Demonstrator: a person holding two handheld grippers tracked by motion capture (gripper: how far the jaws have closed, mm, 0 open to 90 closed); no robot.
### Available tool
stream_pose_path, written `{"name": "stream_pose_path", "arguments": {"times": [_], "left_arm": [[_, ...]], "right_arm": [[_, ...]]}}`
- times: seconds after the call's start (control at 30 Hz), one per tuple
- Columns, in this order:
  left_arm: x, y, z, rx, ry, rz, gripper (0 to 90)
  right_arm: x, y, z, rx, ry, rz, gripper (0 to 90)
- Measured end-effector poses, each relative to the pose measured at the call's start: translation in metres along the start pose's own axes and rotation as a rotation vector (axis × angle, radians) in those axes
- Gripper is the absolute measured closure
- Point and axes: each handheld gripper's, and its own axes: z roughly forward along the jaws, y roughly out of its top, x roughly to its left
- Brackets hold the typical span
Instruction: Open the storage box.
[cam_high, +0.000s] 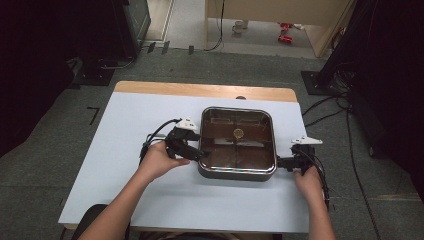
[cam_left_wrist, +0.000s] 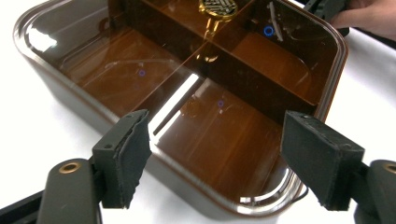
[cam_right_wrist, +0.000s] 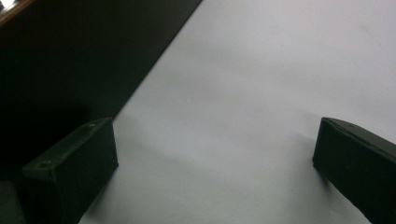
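The left tool (cam_high: 196, 152) stood wide open at the left edge of the brown box (cam_high: 237, 142), its black pads apart and closed on nothing; in the left gripper view the pads (cam_left_wrist: 125, 156) framed the box's near rim (cam_left_wrist: 224, 198) without touching it. The right tool (cam_high: 281, 162) was also wide open, just beside the box's right wall in the lower right of the high view, and in the right gripper view its pads (cam_right_wrist: 74, 172) hung over bare desk (cam_right_wrist: 243, 93) with the dark wall of the box (cam_right_wrist: 70, 56) at the upper left.

The box sat in the middle of the white desk (cam_high: 125, 175), a square, glossy, translucent container split into compartments by inner walls, with a small gold disc (cam_high: 238, 133) at its centre.

The risk, as I judge it, lay in the grip. The rim looked smooth and rounded, so a pad closing on it at an angle could slide off. If one tool closed or lifted ahead of the other, the box would likely tilt or skid across the slick desk. Squeezing the thin wall too hard might flex it.
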Motion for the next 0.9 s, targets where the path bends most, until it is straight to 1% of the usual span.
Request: {"name": "stream_pose_path", "arguments": {"times": [0.07, 0.17, 0.2, 0.23, 0.3, 0.4, 0.47, 0.57, 0.67, 0.8, 0.87, 0.9], "left_arm": [[-0.002, 0.006, 0.005, -0.006, -0.007, 0.015, 26.2], [-0.003, 0.014, 0.012, -0.001, 0.005, 0.058, 31.3], [-0.003, 0.014, 0.012, -0.001, 0.005, 0.058, 32.3], [-0.003, 0.019, 0.016, -0.008, 0.006, 0.066, 34.1], [-0.002, 0.024, 0.021, 0.001, 0.006, 0.06, 35.5], [-0.001, 0.031, 0.029, -0.003, 0.004, 0.072, 37.8], [-0.001, 0.035, 0.033, -0.007, -0.004, 0.071, 39.0], [-0.001, 0.041, 0.042, -0.006, -0.006, 0.087, 39.5], [-0.001, 0.047, 0.054, -0.007, -0.002, 0.097, 41.4], [0.001, 0.053, 0.07, 0.007, -0.008, 0.092, 41.7], [0.0, 0.055, 0.075, 0.006, -0.013, 0.095, 42.0], [0.0, 0.055, 0.078, -0.002, -0.007, 0.102, 42.0]], "right_arm": [[0.0, 0.0, 0.0, 0.0, 0.0, 0.0, 0.0], [0.0, 0.0, 0.0, 0.0, 0.0, 0.0, 0.0], [0.0, 0.0, 0.0, 0.0, 0.0, 0.0, 0.0], [0.0, 0.0, 0.0, 0.0, 0.0, 0.0, 0.0], [0.0, 0.0, 0.0, 0.0, 0.0, 0.001, 0.0], [0.0, 0.0, 0.0, 0.0, 0.0, 0.0, 0.0], [0.0, 0.0, 0.0, 0.0, 0.0, 0.0, 0.0], [0.0, 0.0, 0.0, 0.0, 0.0, -0.001, 0.0], [0.0, 0.0, 0.0, 0.001, 0.0, 0.0, 0.0], [0.0, 0.0, 0.0, 0.001, 0.0, 0.0, 0.0], [0.0, 0.0, 0.0, 0.0, 0.0, 0.0, 0.0], [0.0, 0.0, 0.0, 0.0, 0.0, -0.001, 0.0]]}}
